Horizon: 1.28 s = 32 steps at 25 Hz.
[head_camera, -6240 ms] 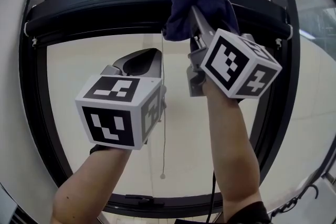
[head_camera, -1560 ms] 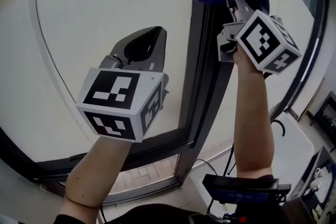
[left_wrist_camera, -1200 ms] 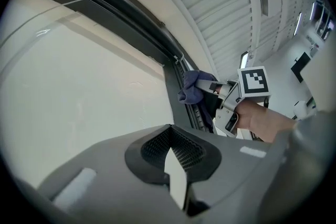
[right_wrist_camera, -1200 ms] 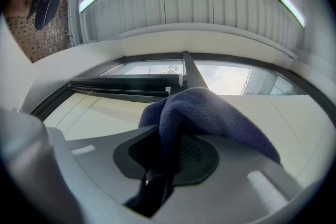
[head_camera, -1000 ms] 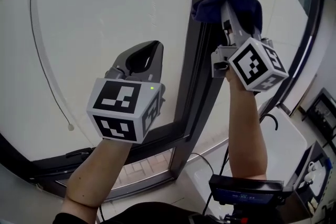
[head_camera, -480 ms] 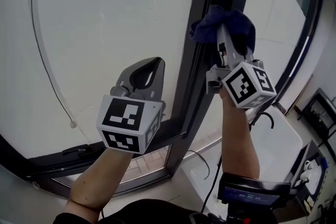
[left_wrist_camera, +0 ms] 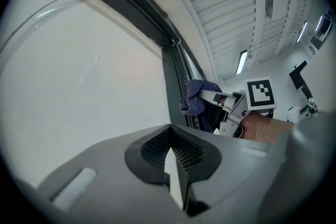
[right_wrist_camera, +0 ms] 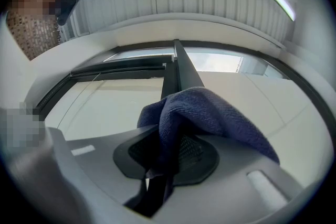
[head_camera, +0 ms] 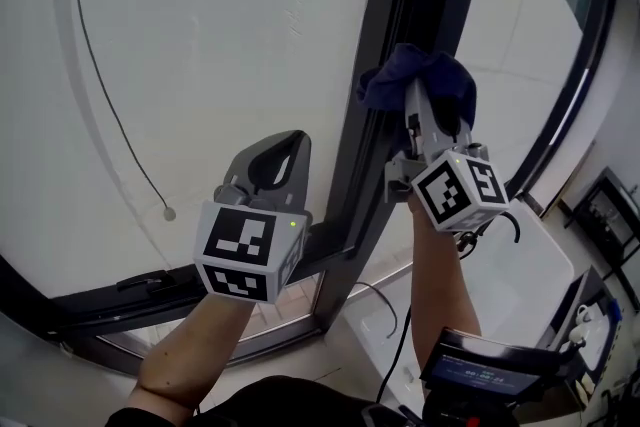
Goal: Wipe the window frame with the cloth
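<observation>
A dark blue cloth (head_camera: 420,80) is bunched in my right gripper (head_camera: 412,100), which is shut on it and holds it against the dark upright post of the window frame (head_camera: 385,115). In the right gripper view the cloth (right_wrist_camera: 205,113) drapes over the jaws, with the window frame post (right_wrist_camera: 176,73) running away behind it. My left gripper (head_camera: 275,150) hovers left of the post in front of the pale glass, shut with nothing in it. The left gripper view shows its closed jaws, the cloth (left_wrist_camera: 195,99) and the right gripper beside the post.
A thin blind cord with a small end knob (head_camera: 170,213) hangs in front of the left pane. The lower frame bar (head_camera: 140,290) runs along the bottom. Below right are a white surface (head_camera: 535,285), cables and a dark device (head_camera: 490,377).
My right gripper has slid down the upright post with the cloth, from near the top to mid-height. The left gripper has also dropped lower. Earlier the cloth was on the top horizontal bar.
</observation>
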### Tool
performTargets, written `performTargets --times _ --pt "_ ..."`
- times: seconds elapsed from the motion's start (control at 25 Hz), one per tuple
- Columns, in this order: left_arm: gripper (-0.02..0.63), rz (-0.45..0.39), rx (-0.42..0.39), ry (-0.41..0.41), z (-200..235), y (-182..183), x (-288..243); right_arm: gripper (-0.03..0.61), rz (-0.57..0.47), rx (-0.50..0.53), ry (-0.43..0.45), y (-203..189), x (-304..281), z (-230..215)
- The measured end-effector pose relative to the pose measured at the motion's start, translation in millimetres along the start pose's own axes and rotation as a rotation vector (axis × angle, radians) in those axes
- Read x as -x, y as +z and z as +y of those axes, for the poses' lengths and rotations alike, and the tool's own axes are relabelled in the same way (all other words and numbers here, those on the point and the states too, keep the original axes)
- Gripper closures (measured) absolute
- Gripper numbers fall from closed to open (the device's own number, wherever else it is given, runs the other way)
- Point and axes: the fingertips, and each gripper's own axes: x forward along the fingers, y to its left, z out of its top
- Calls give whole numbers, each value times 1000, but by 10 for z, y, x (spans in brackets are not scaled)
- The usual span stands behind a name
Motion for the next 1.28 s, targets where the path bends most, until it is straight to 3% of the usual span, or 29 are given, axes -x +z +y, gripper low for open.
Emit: performTargets --times 0.16,1.28 --pt "620 -2 38 -23 -66 -109 -8 511 19 -8 -2 -96 90 -17" --pt "620 139 85 -61 -308 -979 -75 509 201 -14 -27 -1123 812 -28"
